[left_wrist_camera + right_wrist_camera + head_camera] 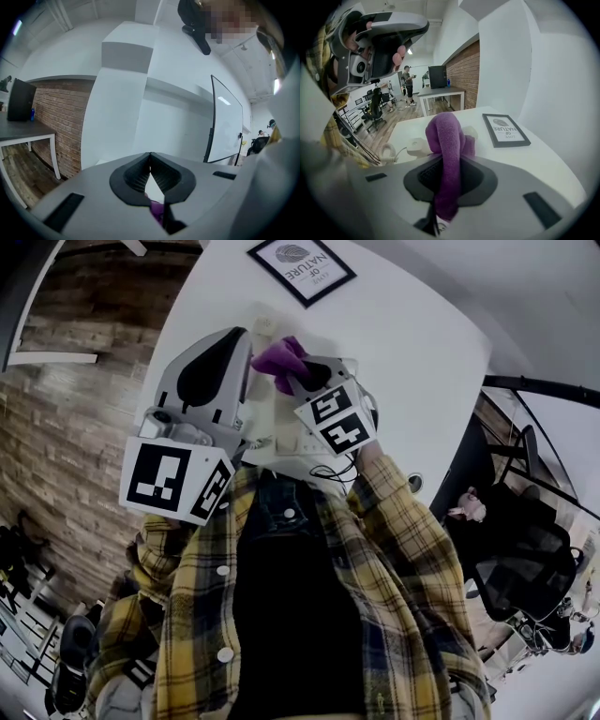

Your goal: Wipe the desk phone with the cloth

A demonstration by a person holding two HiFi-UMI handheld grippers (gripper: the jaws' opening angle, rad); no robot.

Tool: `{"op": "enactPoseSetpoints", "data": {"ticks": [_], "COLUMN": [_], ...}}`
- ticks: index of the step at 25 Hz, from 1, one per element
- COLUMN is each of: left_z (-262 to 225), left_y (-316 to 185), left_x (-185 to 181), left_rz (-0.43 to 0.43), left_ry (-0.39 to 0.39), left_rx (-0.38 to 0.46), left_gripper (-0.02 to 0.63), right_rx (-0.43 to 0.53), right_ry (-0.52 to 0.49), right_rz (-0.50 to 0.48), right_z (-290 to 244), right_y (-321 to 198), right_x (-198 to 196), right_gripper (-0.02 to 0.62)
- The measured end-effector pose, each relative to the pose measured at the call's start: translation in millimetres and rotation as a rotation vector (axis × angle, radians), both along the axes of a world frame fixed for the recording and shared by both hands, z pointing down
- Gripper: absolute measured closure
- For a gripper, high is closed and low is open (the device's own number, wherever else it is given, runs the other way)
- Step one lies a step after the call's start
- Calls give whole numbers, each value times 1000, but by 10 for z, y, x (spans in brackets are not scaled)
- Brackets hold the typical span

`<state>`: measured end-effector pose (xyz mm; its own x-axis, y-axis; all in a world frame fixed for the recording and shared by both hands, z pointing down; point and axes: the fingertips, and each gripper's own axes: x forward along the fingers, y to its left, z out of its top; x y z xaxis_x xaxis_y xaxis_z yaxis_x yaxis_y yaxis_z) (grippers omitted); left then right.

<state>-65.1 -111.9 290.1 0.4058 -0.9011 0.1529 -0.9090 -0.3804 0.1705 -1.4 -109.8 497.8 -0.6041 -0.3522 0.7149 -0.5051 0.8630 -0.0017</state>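
**Status: cloth gripped and at the phone; extent of wiping not determinable**

Progress: The right gripper (447, 168) has its fingers pinched on the purple cloth (446, 140), which stands up folded between them. The desk phone (412, 145) lies on the white bench (543, 154), just beside the cloth at its 9 o'clock in the right gripper view. Contact between cloth and phone cannot be confirmed. By judgement, pickup is complete and the wiping itself remains.

Pose: In the head view both grippers are held close together above the phone, near the body, with the cloth at 12 o'clock of the right gripper. The left gripper (150, 157) points up at the wall, fingers pressed together at the tips with nothing between them. The picture frame (505, 129) lies at 3 o'clock of the cloth.
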Motion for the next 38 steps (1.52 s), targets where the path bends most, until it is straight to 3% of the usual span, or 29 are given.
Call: {"op": "enactPoseSetpoints", "data": {"ticks": [5, 11, 17, 38], "left_z": [-20, -32, -13, 41], "left_y": [25, 37, 31, 81], "left_x": [17, 10, 0, 175], "left_rz": [10, 20, 25, 106], "left_ry": [1, 0, -3, 7], "left_rx": [5, 9, 1, -10], "left_gripper": [591, 591, 591, 591], "right_rx": [-25, -92, -155, -491], "right_ry": [14, -44, -65, -33], "right_rz": [-19, 12, -26, -83], "right_z": [74, 98, 125, 487], "right_y": [225, 319, 502, 1720], "right_x": [10, 27, 58, 272], "right_gripper": [529, 529, 529, 529]}}
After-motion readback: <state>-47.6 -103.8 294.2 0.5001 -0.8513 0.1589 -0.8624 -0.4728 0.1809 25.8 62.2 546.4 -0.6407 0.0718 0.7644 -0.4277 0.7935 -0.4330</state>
